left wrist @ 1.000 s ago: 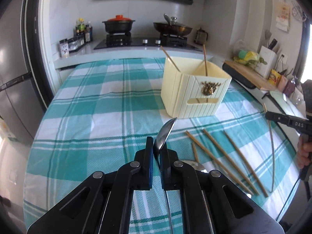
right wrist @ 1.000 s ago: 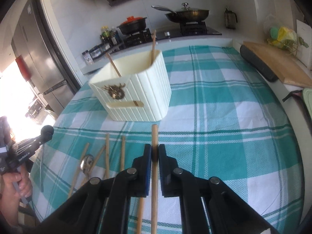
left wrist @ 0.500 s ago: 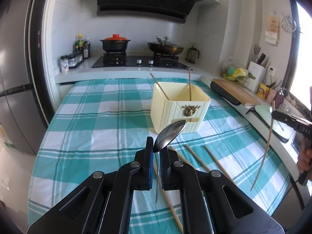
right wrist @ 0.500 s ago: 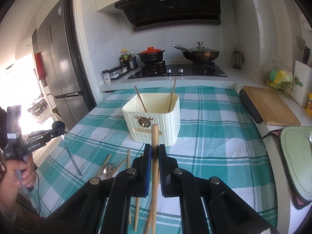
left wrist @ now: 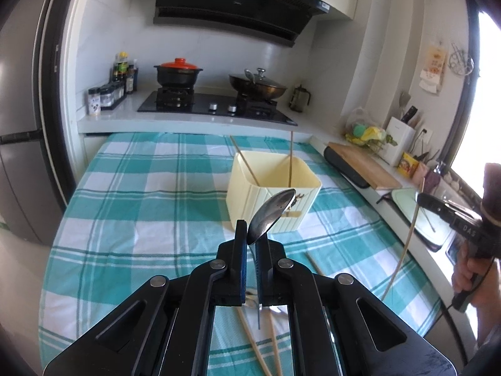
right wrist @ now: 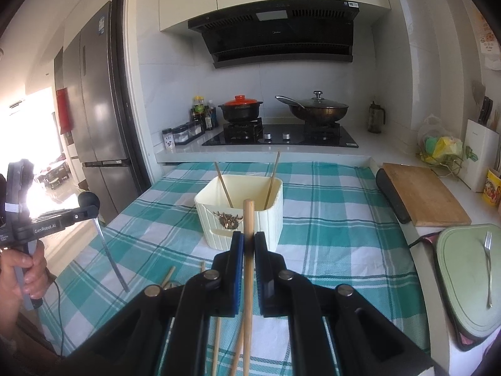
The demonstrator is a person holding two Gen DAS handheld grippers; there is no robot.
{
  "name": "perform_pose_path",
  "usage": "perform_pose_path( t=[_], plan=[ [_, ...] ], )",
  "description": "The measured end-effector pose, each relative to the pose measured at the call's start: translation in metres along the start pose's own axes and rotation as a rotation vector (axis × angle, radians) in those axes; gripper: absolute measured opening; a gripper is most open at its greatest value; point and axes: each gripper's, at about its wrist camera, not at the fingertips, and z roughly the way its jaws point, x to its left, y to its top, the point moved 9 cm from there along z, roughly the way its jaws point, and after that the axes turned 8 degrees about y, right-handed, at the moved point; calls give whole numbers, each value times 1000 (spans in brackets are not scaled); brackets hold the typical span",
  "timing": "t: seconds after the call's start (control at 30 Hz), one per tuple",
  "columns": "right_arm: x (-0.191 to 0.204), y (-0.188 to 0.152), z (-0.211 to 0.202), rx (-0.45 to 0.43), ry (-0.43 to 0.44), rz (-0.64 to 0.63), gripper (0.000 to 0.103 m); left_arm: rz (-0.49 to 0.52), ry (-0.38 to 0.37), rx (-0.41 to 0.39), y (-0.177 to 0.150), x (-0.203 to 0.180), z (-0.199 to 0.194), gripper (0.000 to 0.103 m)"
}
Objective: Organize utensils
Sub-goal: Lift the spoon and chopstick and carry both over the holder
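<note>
My left tongs [left wrist: 251, 244] are gripping a metal spoon [left wrist: 271, 214] by its neck at the centre of the frame, bowl tilting toward the upper right. My right tongs [right wrist: 248, 244] are clamping a wooden chopstick [right wrist: 248, 250], its tip standing above them. Below the tongs, loose chopsticks [left wrist: 275, 341] are lying on the checked cloth of the bench [left wrist: 141, 194]. Farther up, at mid-frame, the cream holder [right wrist: 263, 216] is holding 2 leaning chopsticks [right wrist: 271, 178].
</note>
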Motion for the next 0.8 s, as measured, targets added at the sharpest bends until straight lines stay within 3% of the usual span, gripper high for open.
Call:
perform_pose_path(
  t=[0.23, 0.5, 0.63, 0.7, 0.8],
  plan=[
    [-2, 46, 19, -28, 19, -16, 7, -28, -64, -62, 73, -14, -6, 2],
    [-5, 163, 66, -175, 23, -82, 7, 1, -50, -152, 164, -36, 37, 2],
    [-9, 192, 102, -224, 36, -83, 7, 14, -5, -142, 178, -40, 83, 2],
    [-11, 195, 112, -229, 42, -77, 7, 15, 8, -112, 175, -40, 107, 2],
    [-21, 187, 158, -194, 73, -44, 7, 9, 25, -43, 161, -37, 146, 2]
  ],
)
